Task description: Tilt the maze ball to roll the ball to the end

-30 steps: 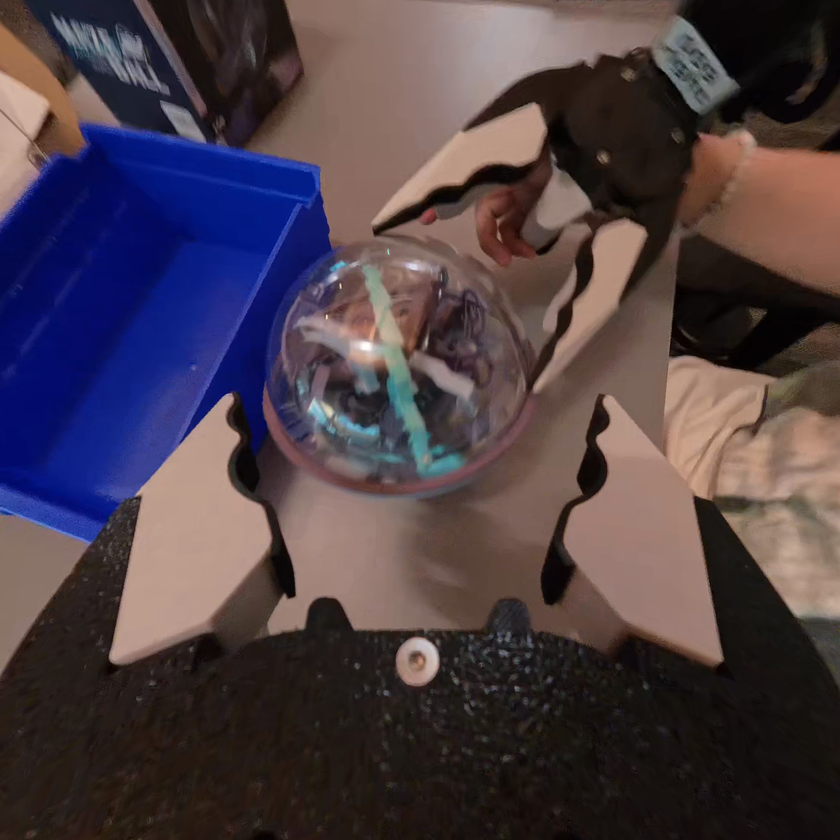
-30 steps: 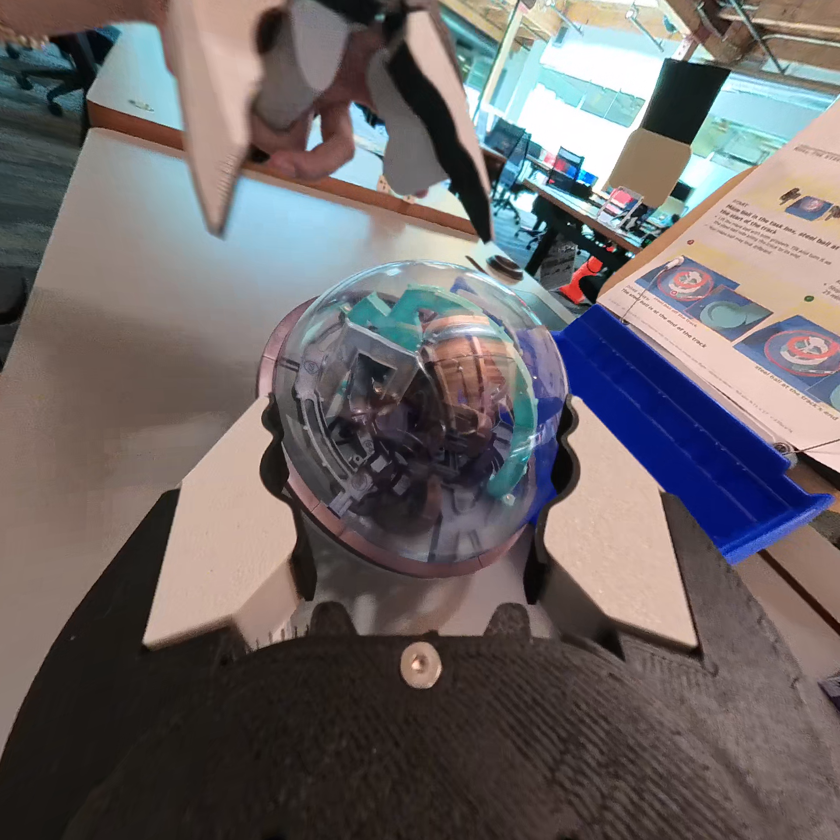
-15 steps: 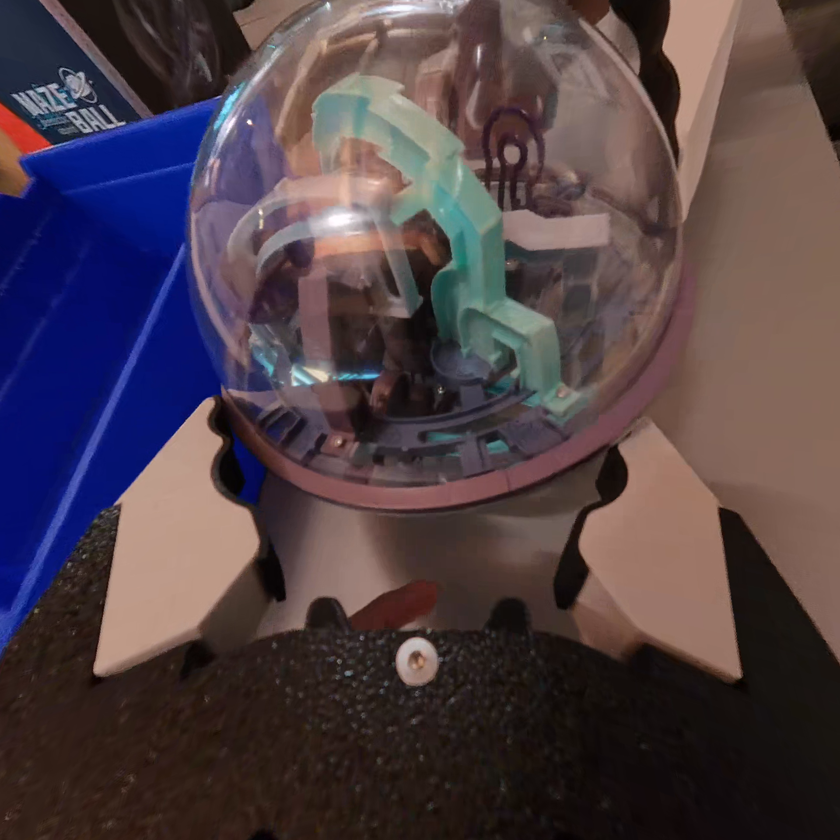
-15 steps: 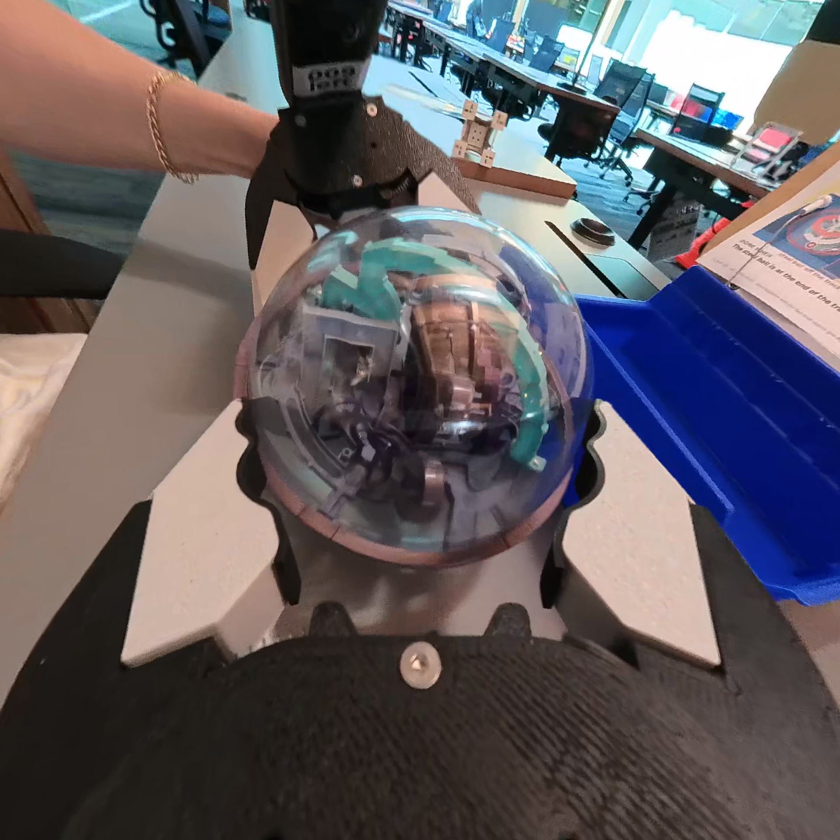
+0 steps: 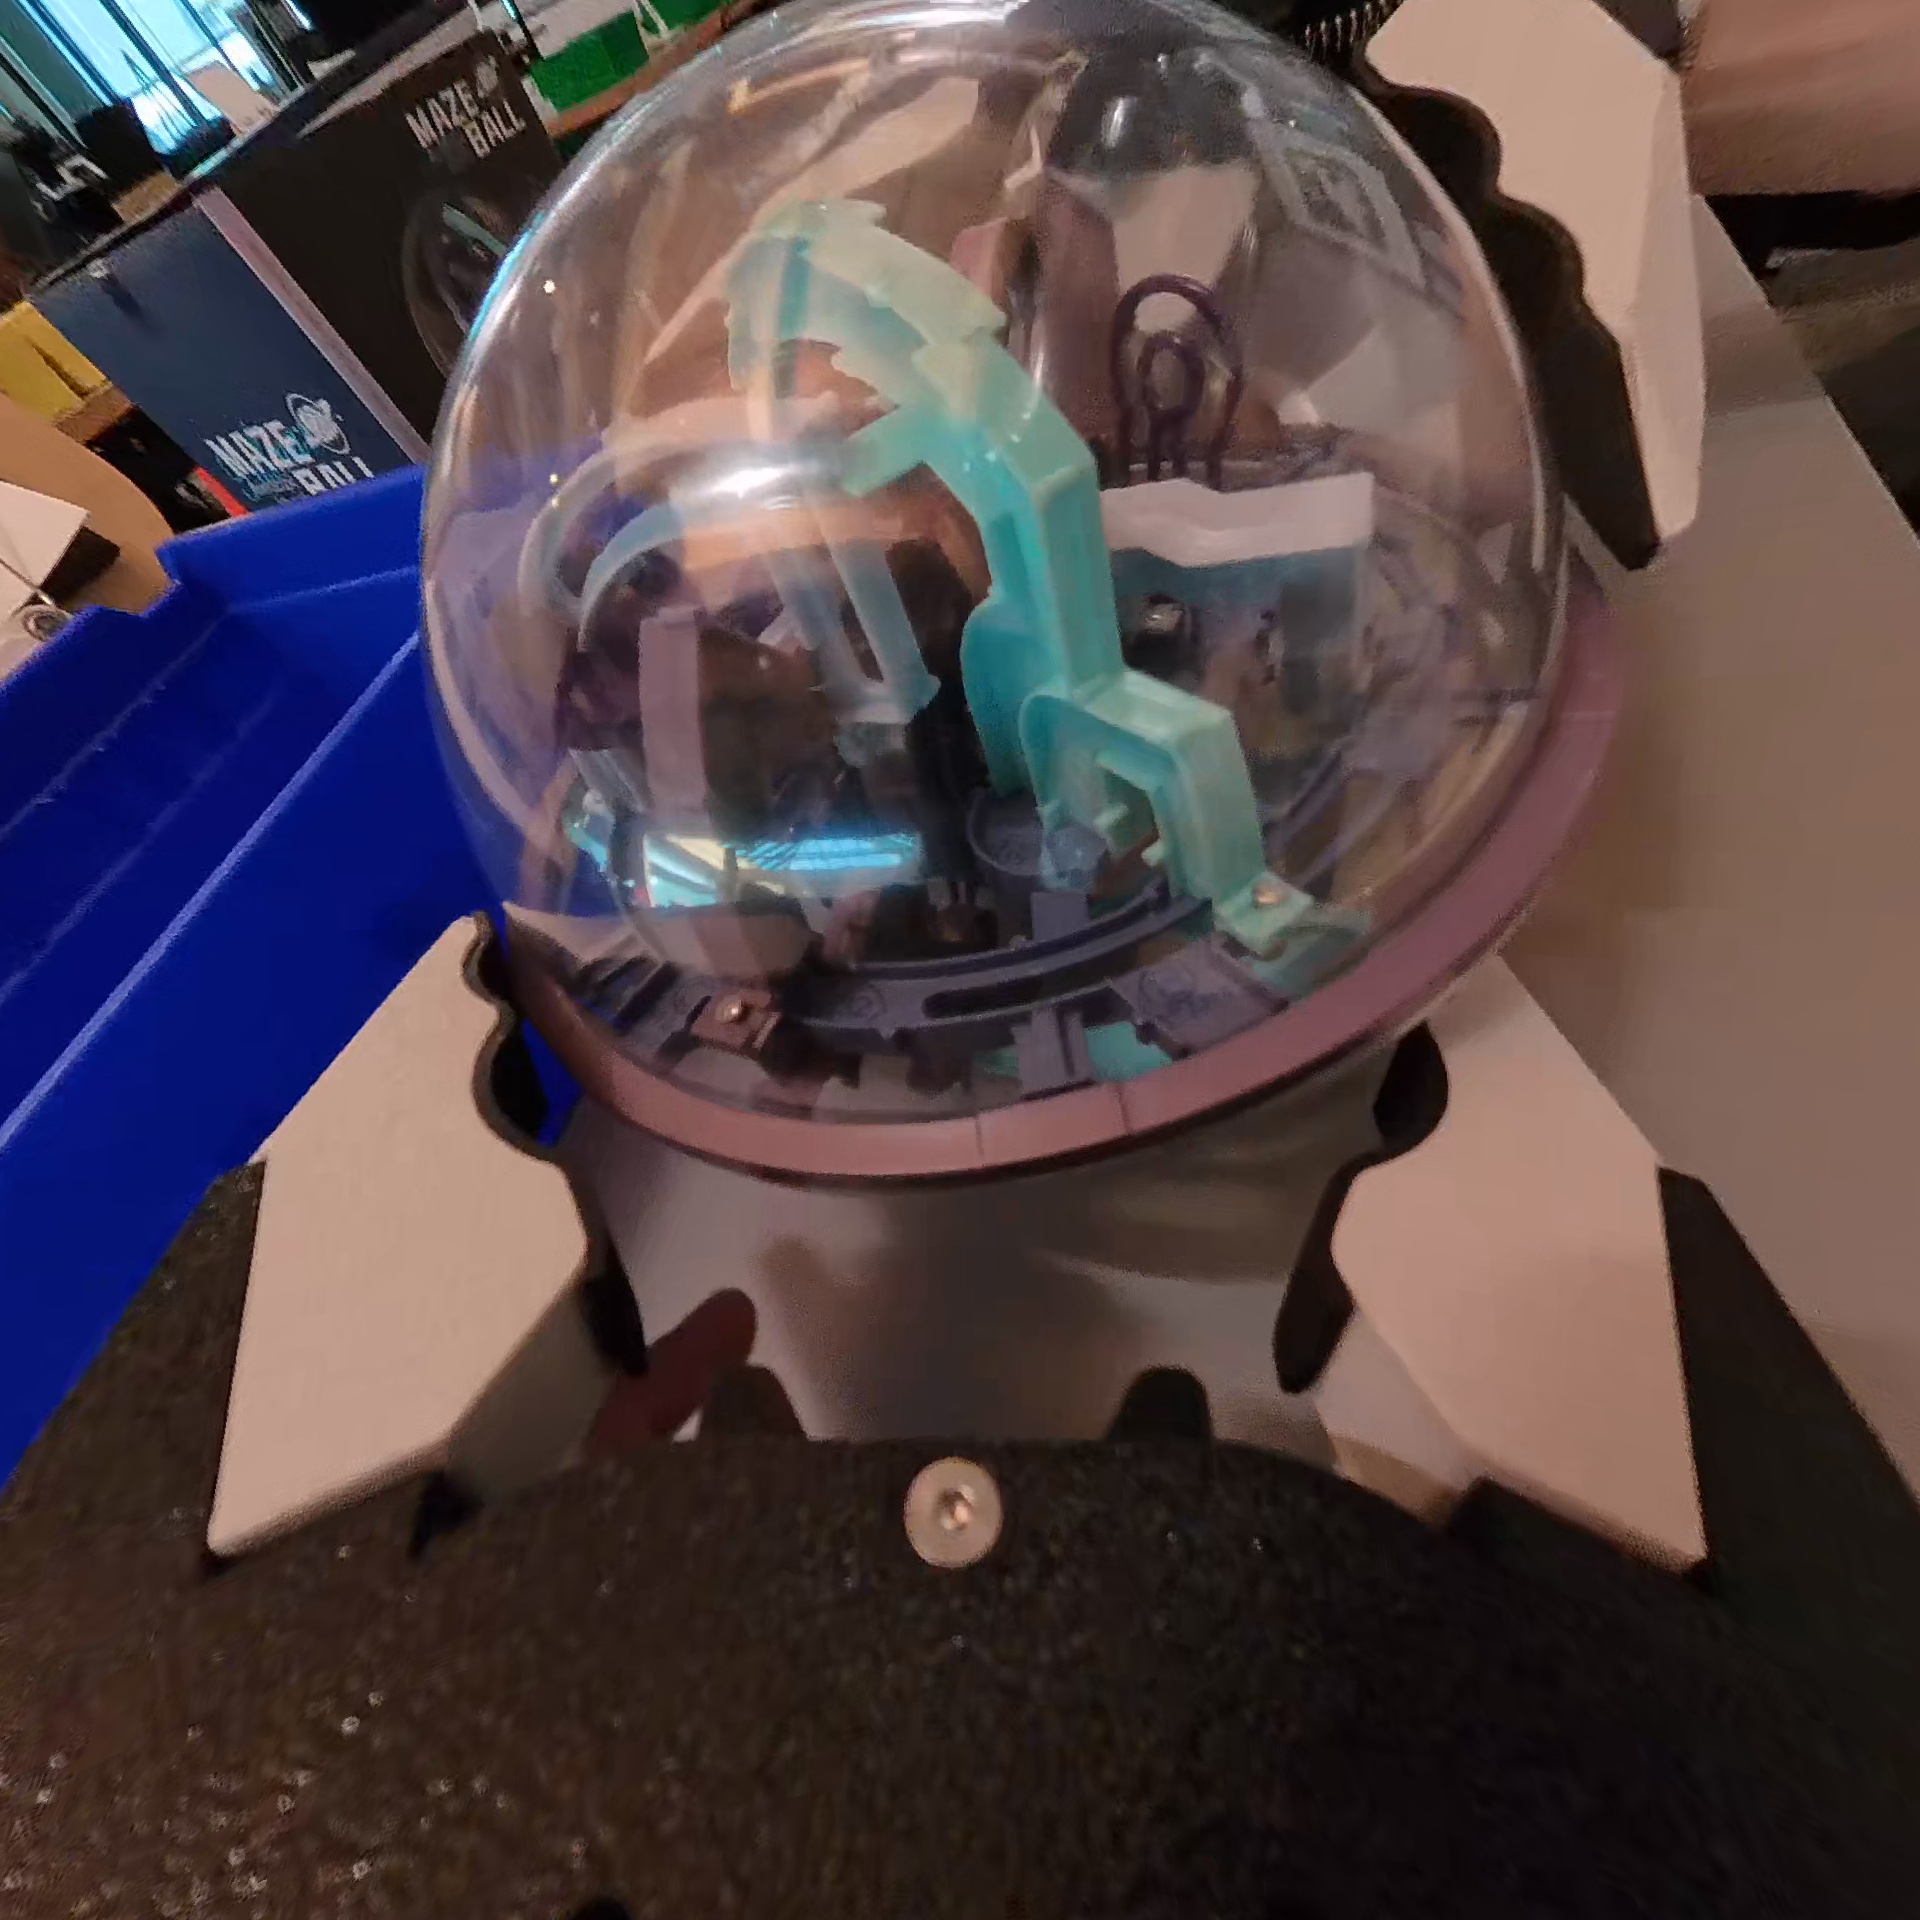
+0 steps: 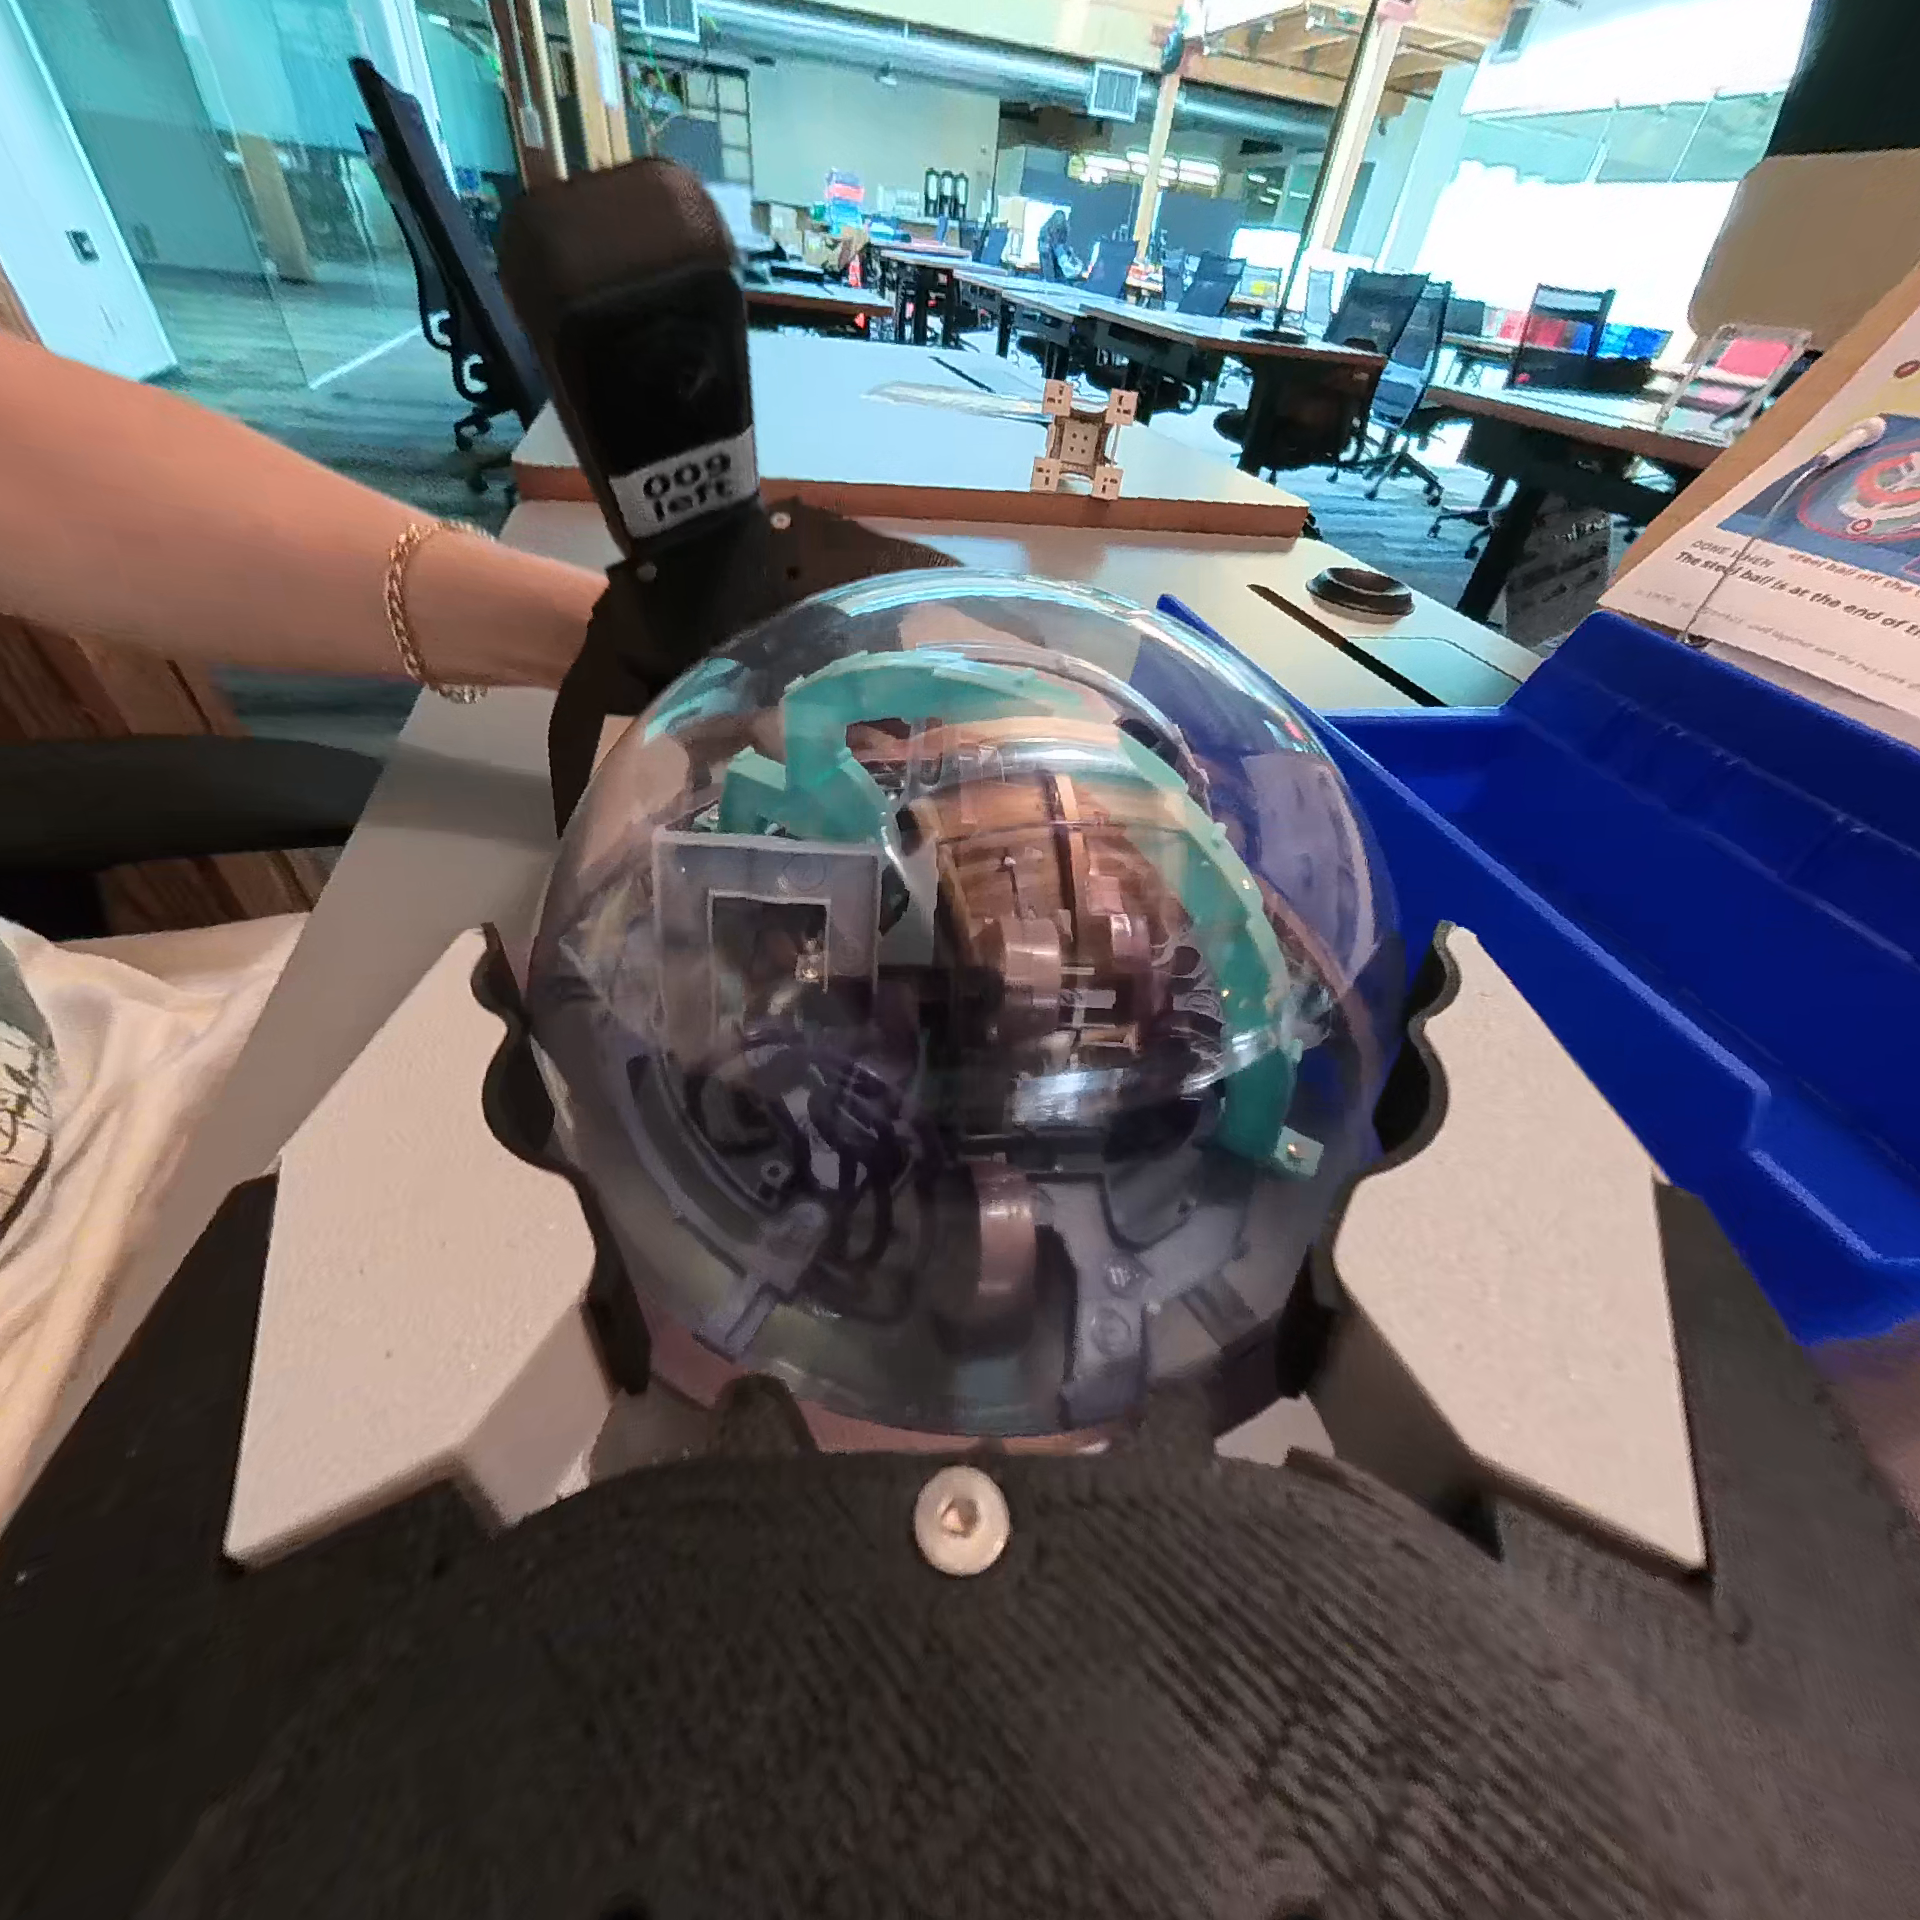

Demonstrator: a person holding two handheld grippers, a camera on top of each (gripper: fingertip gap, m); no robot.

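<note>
Maze ball fills both of my wrist views, a clear sphere with teal, purple and brown track inside and a mauve band round its middle. In my left wrist view the left gripper has its two white fingers spread wide, one at each lower flank of the sphere, the scalloped black pads close against the band; I cannot tell for certain that they press on it. In my right wrist view the right gripper stands the same way, fingers apart to the width of the globe and set against its left and right sides, so the ball sits cradled between the two tools from opposite sides. The far finger of the right tool shows behind the sphere at the upper right of the left view. I cannot pick out the small steel ball among the tracks.

For room: the blue bin lies just beside the sphere on the right of the right wrist view, and on the left in the left one, its near wall almost at my finger. The grey table runs clear on the other side up to its edge, where a black chair arm and white cloth begin. A dark printed box stands beyond the bin.
</note>
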